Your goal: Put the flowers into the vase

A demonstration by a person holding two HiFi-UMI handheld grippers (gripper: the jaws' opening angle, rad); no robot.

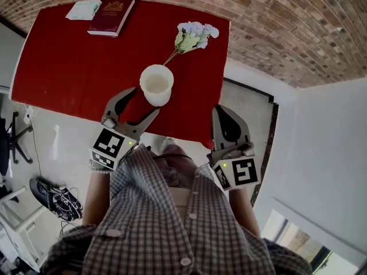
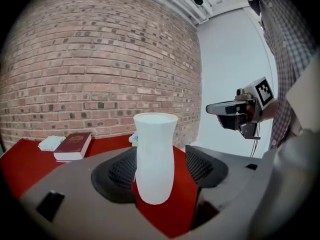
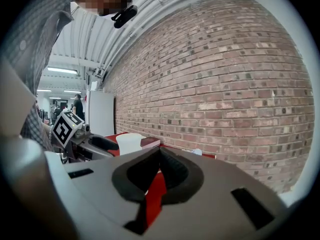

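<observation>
A white vase (image 1: 156,83) stands upright near the front edge of the red table (image 1: 69,67). My left gripper (image 1: 143,102) is open, and the vase (image 2: 155,149) stands between its two pads (image 2: 120,171) with a little gap on each side. A bunch of pale flowers (image 1: 194,36) lies on the table behind the vase, stems pointing toward it. My right gripper (image 1: 225,118) is shut and empty, held off the table's front right corner. In the right gripper view its jaws (image 3: 159,156) are closed, with the vase (image 3: 130,143) to the left.
A dark red book (image 1: 112,15) and a small white packet (image 1: 84,9) lie at the table's far left. A brick wall (image 2: 100,69) runs behind the table. An office chair (image 1: 10,136) and a tangle of cables (image 1: 60,199) are on the floor at the left.
</observation>
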